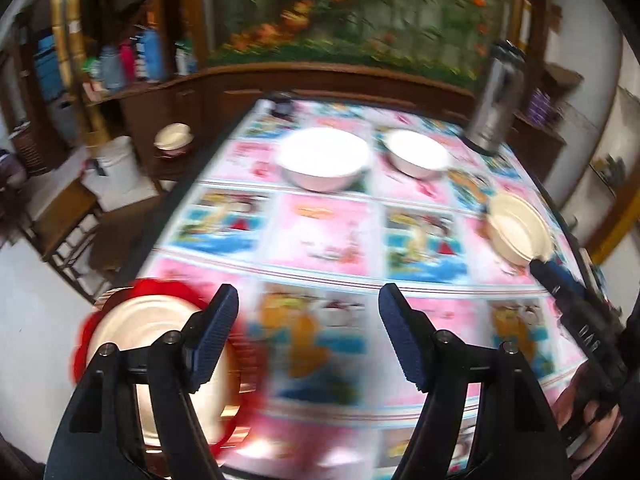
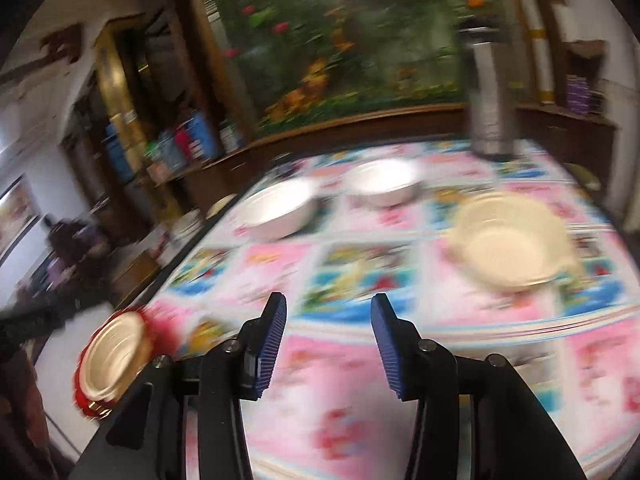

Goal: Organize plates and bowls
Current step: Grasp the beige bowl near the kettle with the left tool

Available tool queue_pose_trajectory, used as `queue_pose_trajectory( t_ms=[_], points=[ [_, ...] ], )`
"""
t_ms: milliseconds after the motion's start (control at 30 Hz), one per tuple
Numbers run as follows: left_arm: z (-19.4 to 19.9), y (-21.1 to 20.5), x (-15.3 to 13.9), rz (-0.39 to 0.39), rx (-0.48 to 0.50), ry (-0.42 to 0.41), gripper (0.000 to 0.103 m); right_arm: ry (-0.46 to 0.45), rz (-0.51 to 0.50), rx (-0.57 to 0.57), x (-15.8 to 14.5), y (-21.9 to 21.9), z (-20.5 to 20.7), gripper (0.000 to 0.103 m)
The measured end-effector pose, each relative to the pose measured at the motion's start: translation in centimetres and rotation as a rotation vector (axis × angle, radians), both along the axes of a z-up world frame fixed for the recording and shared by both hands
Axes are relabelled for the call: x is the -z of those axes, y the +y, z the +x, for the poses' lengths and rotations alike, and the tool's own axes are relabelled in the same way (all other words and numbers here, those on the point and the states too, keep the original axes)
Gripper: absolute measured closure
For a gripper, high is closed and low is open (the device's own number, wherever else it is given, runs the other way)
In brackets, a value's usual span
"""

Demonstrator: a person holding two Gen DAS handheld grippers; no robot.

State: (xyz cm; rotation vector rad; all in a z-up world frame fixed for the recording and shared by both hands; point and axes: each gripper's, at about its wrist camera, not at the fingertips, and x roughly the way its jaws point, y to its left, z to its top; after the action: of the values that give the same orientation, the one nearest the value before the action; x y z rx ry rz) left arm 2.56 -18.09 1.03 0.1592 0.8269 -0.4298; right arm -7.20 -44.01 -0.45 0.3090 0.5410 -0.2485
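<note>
At the near left corner of the table (image 1: 320, 240), at its edge: a stack of plates (image 1: 160, 332), cream top plate over a red scalloped rim, blurred. Directly over its right side, the left gripper (image 1: 308, 308), jaws spread wide with nothing between them, only patterned tablecloth showing in the gap.

Toward the far edge, left of centre: a white bowl (image 1: 324, 158), upright. Just beside it to the right, apart and not touching: a second, smaller white bowl (image 1: 418, 152). At the far right corner: a steel flask (image 1: 494, 104), standing.

Along the right edge, about midway: a cream shallow dish (image 1: 518, 228), well apart from both white bowls. Right at its near rim, seen from the left wrist camera: the tip of the right gripper (image 2: 328, 320), dark blue. From the right wrist camera, jaws parted and empty, the cream dish ahead and to the right of the fingertips, not between them.

Judged nearer: right gripper to the cream dish, left gripper to the plate stack. Round dishes, so no long axis; rim approach likely from the near side.
</note>
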Motion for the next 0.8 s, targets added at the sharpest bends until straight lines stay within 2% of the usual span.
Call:
queue_pose_trajectory(
  t_ms=[67, 133, 200, 333, 400, 433, 567, 633, 667, 733, 767, 800],
  points=[
    [0.2, -2.6, 0.2, -0.035, 0.046, 0.044, 0.030, -0.001, -0.026, 0.040, -0.9, -2.3, -0.9, 0.055],
    [0.9, -5.8, 0.9, -0.034, 0.075, 0.107, 0.031, 0.003, -0.057, 0.093, -1.2, -4.2, -1.5, 0.051],
    [1.4, -8.0, 1.2, -0.052, 0.104, 0.145, 0.031, 0.004, -0.037, 0.148, -1.1, -6.7, -2.2, 0.051],
    [3.8, -13.2, 1.7, -0.081, 0.095, 0.204, 0.031, 0.047, -0.006, 0.242, -0.1, -12.0, -2.6, 0.051],
    [4.3, -14.9, 1.7, -0.054, 0.085, 0.203, 0.031, 0.052, 0.018, 0.283, -0.5, -13.7, -2.7, 0.049],
    [4.6, -15.8, 1.4, -0.063, 0.093, 0.202, 0.031, 0.042, 0.025, 0.272, -1.2, -13.9, -2.6, 0.049],
    [6.4, -19.0, 0.9, -0.099, 0.063, 0.215, 0.031, -0.006, 0.012, 0.099, -6.3, -12.0, 0.5, 0.047],
    [7.0, -20.0, 1.7, -0.059, 0.077, 0.243, 0.031, 0.001, -0.004, 0.058, -7.3, -11.2, 1.5, 0.047],
    [6.9, -20.1, 2.3, -0.044, 0.088, 0.245, 0.031, 0.006, -0.026, 0.043, -7.4, -11.1, 1.5, 0.046],
    [7.1, -20.4, 3.3, -0.012, 0.108, 0.229, 0.031, 0.023, -0.062, 0.084, -6.1, -11.9, 0.8, 0.043],
    [7.5, -20.8, 3.7, 0.008, 0.102, 0.225, 0.031, 0.041, -0.045, 0.134, -4.9, -13.4, 0.4, 0.042],
    [8.1, -21.3, 4.2, 0.004, 0.094, 0.239, 0.031, 0.060, 0.013, 0.184, -3.6, -15.5, 0.1, 0.041]
  ],
)
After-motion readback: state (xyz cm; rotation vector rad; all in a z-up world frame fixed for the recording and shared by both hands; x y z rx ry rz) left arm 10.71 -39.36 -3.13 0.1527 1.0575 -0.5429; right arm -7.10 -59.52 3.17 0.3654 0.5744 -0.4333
